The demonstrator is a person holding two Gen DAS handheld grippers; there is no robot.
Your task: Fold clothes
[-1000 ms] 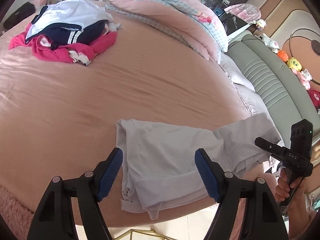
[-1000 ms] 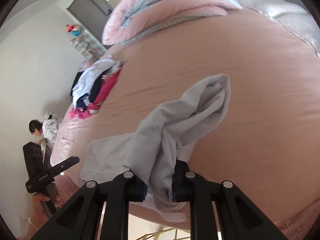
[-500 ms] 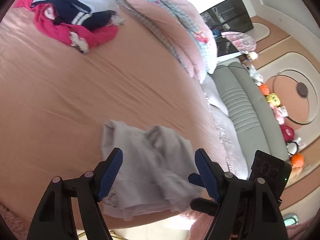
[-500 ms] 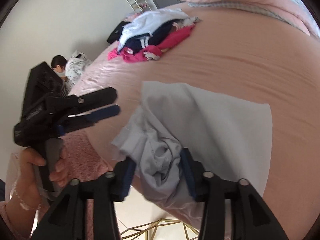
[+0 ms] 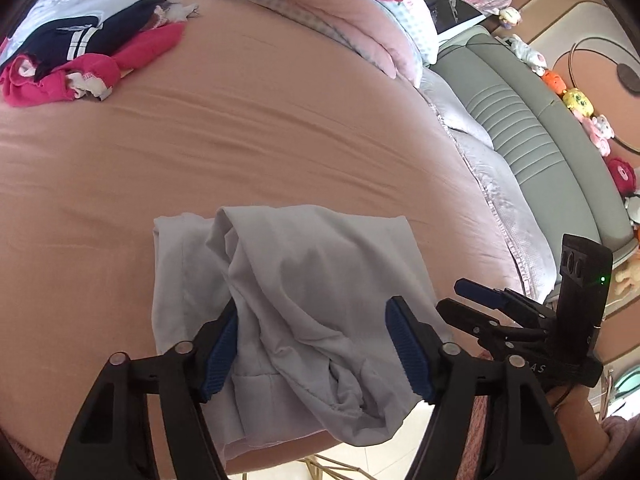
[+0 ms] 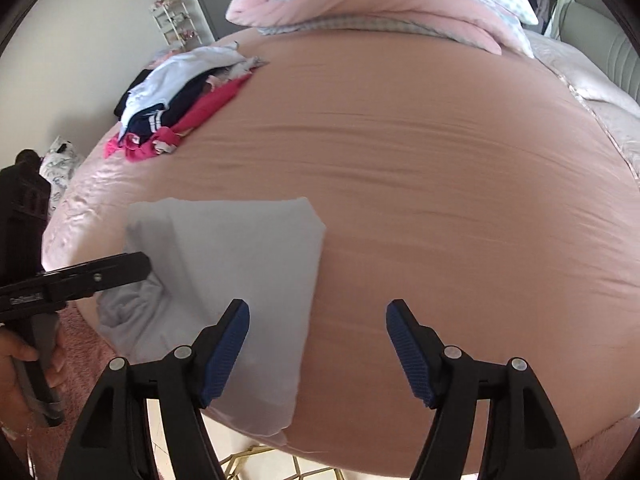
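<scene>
A pale grey cotton garment (image 5: 288,300), partly folded, lies at the near edge of the bed with the salmon-pink sheet (image 5: 280,128), in the lower middle of the left wrist view; its crumpled lower end hangs over the bed's edge. In the right wrist view the same garment (image 6: 240,264) shows as a smooth folded panel in the lower left.

The left tool (image 5: 312,350) hovers over the bunched part of the garment, its jaws closing, with cloth between the blue ribbed pads; whether the left pad already touches the fabric cannot be told, and the right pad stands apart from it. The right tool (image 6: 318,354) has its jaws opening and holds nothing; its left pad lies over the garment's right edge, its right pad over bare sheet.

A heap of pink, navy and white clothes (image 5: 80,44) lies in the upper left, well apart. A folded pink quilt (image 5: 320,4) lies along the top.
</scene>
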